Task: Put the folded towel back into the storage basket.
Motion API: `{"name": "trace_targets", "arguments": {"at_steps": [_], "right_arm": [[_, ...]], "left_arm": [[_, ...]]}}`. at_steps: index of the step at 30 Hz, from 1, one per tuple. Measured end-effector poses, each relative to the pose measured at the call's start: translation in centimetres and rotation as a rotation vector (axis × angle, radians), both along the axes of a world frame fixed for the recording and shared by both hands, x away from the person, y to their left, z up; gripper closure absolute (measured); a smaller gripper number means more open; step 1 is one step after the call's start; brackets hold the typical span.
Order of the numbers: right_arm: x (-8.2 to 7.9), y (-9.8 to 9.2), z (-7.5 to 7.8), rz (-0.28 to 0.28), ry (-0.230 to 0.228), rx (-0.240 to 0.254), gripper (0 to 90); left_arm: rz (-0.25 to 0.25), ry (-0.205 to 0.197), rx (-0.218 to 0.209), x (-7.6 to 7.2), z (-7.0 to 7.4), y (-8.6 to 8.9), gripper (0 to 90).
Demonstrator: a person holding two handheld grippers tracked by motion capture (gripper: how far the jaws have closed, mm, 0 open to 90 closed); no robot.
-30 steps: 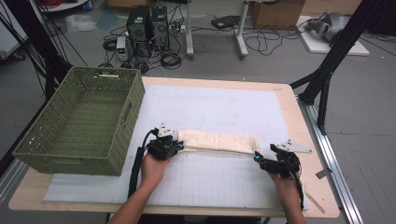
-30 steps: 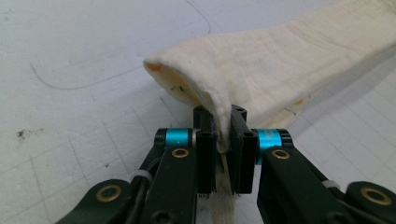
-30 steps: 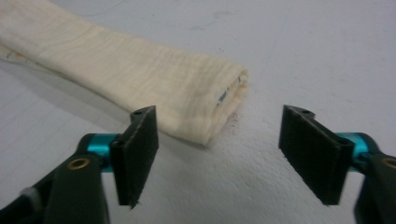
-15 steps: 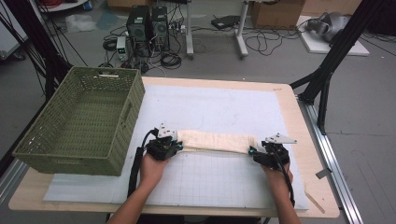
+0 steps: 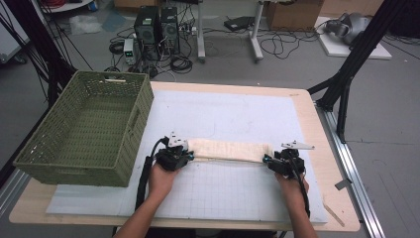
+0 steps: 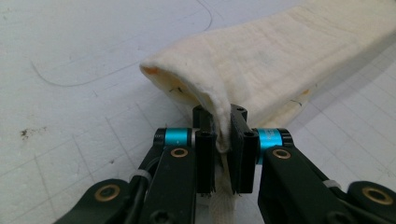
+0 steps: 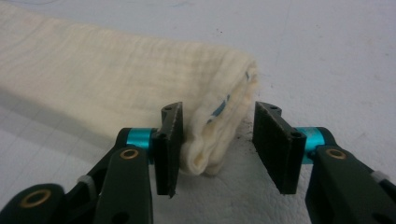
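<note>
Two claws work on one folded cream cloth strip point(image 5: 230, 149), which lies between them on the white gridded mat point(image 5: 218, 191) covering the tabletop point(image 5: 317, 124). The left claw point(image 6: 223, 140) is pinched tight on a fold at the strip's left end, lifting that edge slightly off the mat. The right claw point(image 7: 215, 140) stands wide apart around the strip's right end, its left pad touching the cloth, the other clear of it. Beyond and to the left of the left claw sits one green woven plastic basket point(image 5: 54, 163); I see nothing inside it.
</note>
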State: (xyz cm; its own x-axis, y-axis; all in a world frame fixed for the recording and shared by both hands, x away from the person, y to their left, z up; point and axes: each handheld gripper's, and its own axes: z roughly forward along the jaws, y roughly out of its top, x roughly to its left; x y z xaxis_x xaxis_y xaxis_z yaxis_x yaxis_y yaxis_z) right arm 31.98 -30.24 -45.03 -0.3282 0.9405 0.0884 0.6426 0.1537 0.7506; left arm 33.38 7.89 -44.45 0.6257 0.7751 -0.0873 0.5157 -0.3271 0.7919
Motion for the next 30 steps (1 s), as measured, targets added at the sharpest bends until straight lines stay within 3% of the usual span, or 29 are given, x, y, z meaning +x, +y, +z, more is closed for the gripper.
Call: {"name": "trace_targets", "arguments": {"at_steps": [1, 2, 3, 6, 8, 11, 16, 20, 25, 29, 30], "right_arm": [[-0.2, 0.2, 0.0, 0.003, 0.0, 0.006, 64.3], [-0.2, 0.2, 0.0, 0.003, 0.0, 0.006, 64.3], [-0.3, 0.3, 0.0, 0.015, -0.002, 0.02, 70.8], [-0.5, 0.8, 0.1, 0.011, -0.003, 0.021, 79.7], [-0.5, 0.8, 0.1, 0.013, 0.007, 0.035, 81.3], [-0.7, 0.8, 0.0, 0.033, -0.016, 0.011, 82.3], [-1.4, 0.5, 0.2, 0.079, -0.041, 0.002, 82.6], [-2.1, 0.0, 0.6, 0.12, -0.073, -0.012, 82.5], [-2.9, -0.7, 1.4, 0.148, -0.102, 0.031, 82.5], [-3.8, -0.8, 2.1, 0.21, -0.142, 0.032, 82.4], [-4.3, -0.9, 2.5, 0.242, -0.176, 0.027, 82.4]], "left_arm": [[0.0, -0.003, -0.001, 0.0, 0.0, 0.0, 82.0], [0.001, -0.009, -0.008, -0.1, 0.0, 0.0, 82.0], [0.005, -0.017, -0.016, -0.2, -0.1, 0.1, 82.0], [0.011, 0.001, -0.033, -0.3, -0.5, 0.3, 81.9], [0.01, 0.003, -0.032, -0.4, -0.6, 0.3, 82.0], [0.008, -0.001, -0.036, -0.5, -0.5, 0.4, 82.1], [0.001, -0.058, -0.064, -1.2, 0.6, 1.0, 82.4], [-0.033, -0.086, -0.076, -2.0, 1.4, 1.2, 82.5], [-0.076, -0.119, -0.082, -3.4, 2.0, 1.6, 82.5], [-0.089, -0.144, -0.127, -4.1, 2.8, 2.6, 82.4], [-0.094, -0.146, -0.147, -4.3, 2.9, 2.8, 82.5]]}}
